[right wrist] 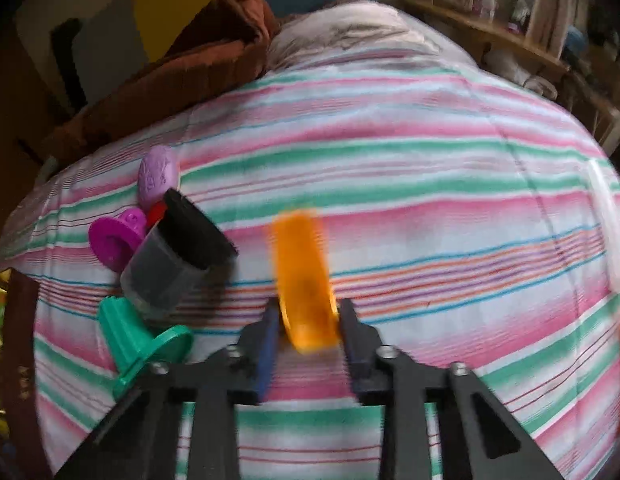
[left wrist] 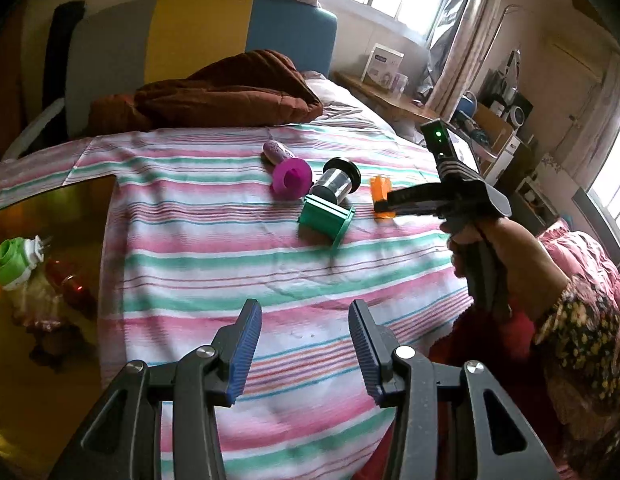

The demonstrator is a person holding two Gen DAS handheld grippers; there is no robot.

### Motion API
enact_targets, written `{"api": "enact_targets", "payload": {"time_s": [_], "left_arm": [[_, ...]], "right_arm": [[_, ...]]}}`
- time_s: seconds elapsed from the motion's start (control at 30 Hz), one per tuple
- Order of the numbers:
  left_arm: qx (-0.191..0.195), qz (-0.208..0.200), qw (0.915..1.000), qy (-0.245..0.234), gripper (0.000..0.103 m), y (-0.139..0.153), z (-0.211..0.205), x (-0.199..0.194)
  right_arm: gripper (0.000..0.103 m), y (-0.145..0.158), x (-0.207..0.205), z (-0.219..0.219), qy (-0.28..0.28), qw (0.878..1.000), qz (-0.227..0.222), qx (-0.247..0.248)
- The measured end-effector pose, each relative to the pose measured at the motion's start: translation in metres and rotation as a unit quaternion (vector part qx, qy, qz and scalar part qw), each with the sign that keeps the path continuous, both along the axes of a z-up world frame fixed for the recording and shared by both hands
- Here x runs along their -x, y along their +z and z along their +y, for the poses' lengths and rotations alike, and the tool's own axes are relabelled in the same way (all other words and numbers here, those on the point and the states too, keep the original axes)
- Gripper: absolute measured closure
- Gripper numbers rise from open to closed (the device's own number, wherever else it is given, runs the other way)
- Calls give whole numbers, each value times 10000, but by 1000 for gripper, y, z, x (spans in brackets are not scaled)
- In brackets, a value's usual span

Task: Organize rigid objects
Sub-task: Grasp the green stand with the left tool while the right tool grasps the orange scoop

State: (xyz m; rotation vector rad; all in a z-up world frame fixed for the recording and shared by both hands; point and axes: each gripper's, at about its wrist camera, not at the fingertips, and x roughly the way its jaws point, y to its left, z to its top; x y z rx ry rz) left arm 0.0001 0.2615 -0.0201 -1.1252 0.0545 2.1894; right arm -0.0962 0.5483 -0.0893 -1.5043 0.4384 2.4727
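On the striped bed sheet [left wrist: 214, 264] lies a small cluster: a lilac oval piece [left wrist: 276, 150], a magenta disc piece [left wrist: 291, 178], a clear jar with a black lid [left wrist: 338, 182] and a green spool-like piece [left wrist: 326, 220]. The right wrist view shows the same jar [right wrist: 170, 264], green piece [right wrist: 138, 340], magenta disc [right wrist: 114, 240] and lilac oval [right wrist: 158, 176] to the left of my right gripper [right wrist: 308, 320]. That gripper is shut on an orange plastic piece [right wrist: 302, 280], blurred, just right of the cluster. My left gripper [left wrist: 304, 306] hovers open over bare sheet, nearer than the cluster.
A brown blanket [left wrist: 214, 92] is bunched at the far end of the bed. At the left edge sits a yellowish bin [left wrist: 50, 340] holding a green-and-white item [left wrist: 16, 260] and other toys. A hand and floral sleeve [left wrist: 582, 340] hold the right gripper. Cluttered shelves [left wrist: 490, 120] stand at the right.
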Motion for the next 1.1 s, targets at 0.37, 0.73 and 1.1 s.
{"api": "enact_targets", "payload": {"time_s": [0.37,0.73,1.1], "left_arm": [[-71,-520,9986,98,57,-17,59,48],[-28,-986,9948,236,57,-41,117,107],[-559,-2567,9605,915,60,-86,122,152]], "right_arm": [[76,-2,-22,17,-589,9963,-120,620],[76,-3,-19,26,-712,9937,-98,863],[76,-5,-16,26,-741,9932,-111,889]]}}
